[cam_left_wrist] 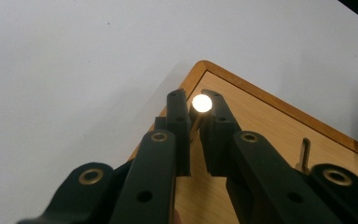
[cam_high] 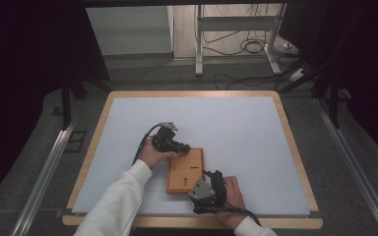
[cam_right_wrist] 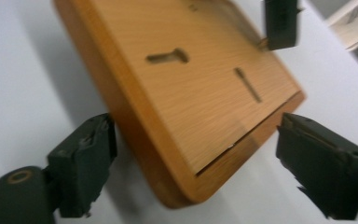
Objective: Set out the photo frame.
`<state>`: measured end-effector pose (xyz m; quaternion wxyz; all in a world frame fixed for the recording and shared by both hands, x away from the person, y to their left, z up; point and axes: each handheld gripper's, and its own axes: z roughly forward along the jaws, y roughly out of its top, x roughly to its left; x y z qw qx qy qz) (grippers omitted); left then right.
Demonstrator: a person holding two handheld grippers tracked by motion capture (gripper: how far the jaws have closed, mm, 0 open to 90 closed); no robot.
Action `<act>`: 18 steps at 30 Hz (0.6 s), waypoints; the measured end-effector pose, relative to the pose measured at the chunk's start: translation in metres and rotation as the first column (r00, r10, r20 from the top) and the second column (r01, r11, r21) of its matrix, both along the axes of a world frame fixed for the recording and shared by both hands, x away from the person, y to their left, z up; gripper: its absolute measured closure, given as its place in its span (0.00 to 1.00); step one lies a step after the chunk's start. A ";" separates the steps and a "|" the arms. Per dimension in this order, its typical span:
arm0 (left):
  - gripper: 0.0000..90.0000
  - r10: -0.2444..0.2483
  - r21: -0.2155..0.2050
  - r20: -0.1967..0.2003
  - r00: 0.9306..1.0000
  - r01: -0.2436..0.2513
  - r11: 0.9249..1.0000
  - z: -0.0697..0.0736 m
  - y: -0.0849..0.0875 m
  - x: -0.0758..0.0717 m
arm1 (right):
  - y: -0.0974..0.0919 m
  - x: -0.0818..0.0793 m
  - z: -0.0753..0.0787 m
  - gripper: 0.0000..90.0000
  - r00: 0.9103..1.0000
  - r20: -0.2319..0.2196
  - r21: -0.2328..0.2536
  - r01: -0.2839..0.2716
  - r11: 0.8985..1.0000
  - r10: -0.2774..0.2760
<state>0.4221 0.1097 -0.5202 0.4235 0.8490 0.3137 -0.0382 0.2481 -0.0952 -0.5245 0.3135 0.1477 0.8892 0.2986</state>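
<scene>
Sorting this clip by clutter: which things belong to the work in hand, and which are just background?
In the job:
- wooden board, with keyhole slots
- small round-headed pin, clamped in the left gripper over the board's corner
- right gripper, jaws open astride the board's near corner

Just about:
- table
- cables on the floor
- metal stand

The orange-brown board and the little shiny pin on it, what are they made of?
The board looks like wood with a smooth finish: you can see fine grain lines on its top and a darker rounded rim. The pin, held between the left gripper's jaws, looks like polished metal, perhaps brass, since its round head glares brightly and its shaft looks golden.
</scene>
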 end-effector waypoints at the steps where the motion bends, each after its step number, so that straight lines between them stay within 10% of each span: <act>1: 0.93 0.003 -0.002 0.001 1.000 -0.003 1.000 0.000 0.000 0.000 | 0.000 0.000 0.000 0.18 1.000 0.028 0.003 0.009 1.000 -0.009; 8: 0.94 0.019 0.024 0.043 0.999 -0.020 1.000 0.002 -0.003 -0.002 | 0.001 -0.002 0.005 0.29 0.993 0.116 -0.010 -0.027 1.000 0.028; 18: 0.92 0.035 0.046 0.059 0.998 -0.038 0.998 0.002 -0.004 -0.001 | 0.006 0.006 0.019 0.46 0.992 0.118 -0.006 -0.052 0.999 0.052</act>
